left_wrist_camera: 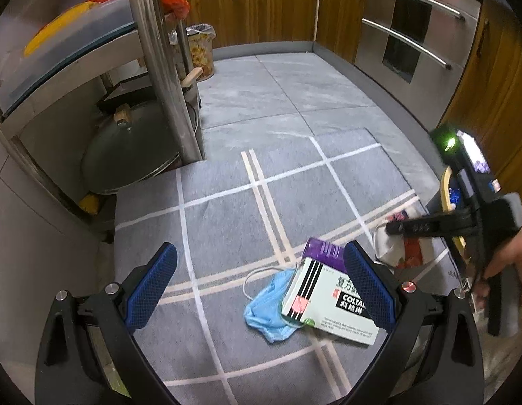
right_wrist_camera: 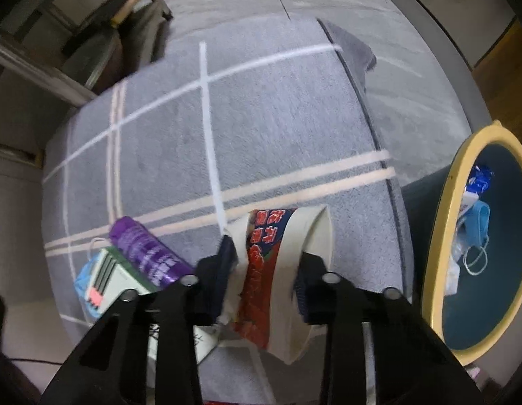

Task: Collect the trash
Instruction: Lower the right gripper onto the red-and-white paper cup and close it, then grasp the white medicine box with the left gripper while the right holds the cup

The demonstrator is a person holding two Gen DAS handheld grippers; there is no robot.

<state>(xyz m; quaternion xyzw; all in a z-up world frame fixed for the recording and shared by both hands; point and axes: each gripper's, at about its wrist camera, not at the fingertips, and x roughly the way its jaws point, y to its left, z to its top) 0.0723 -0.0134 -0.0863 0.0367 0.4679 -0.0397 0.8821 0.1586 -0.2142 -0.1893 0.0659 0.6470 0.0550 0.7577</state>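
The paper cup (right_wrist_camera: 287,270) is white with a red and blue printed wrapper, crumpled and lying on its side on the grey checked rug (right_wrist_camera: 261,118), its open mouth turned toward the bin. The right gripper (right_wrist_camera: 266,270) is clenched on it, one blue pad against the crushed base and the other at the rim. Just beside it stands the trash bin (right_wrist_camera: 433,236), dark inside with a yellow rim, holding a blue face mask and some wrappers.

The left gripper (left_wrist_camera: 261,287) hangs low over the rug with its blue-padded fingers (left_wrist_camera: 153,287) spread wide and nothing between them. Beneath it lie a white medicine box (left_wrist_camera: 325,303) with black stripes, a purple bottle (left_wrist_camera: 321,251) touching the box's far edge, and a blue face mask (left_wrist_camera: 267,307) partly tucked under the box.

The right finger covers much of the box's lettering. In the right wrist view the cup's print is blurred, and the bin's near side is cut off.
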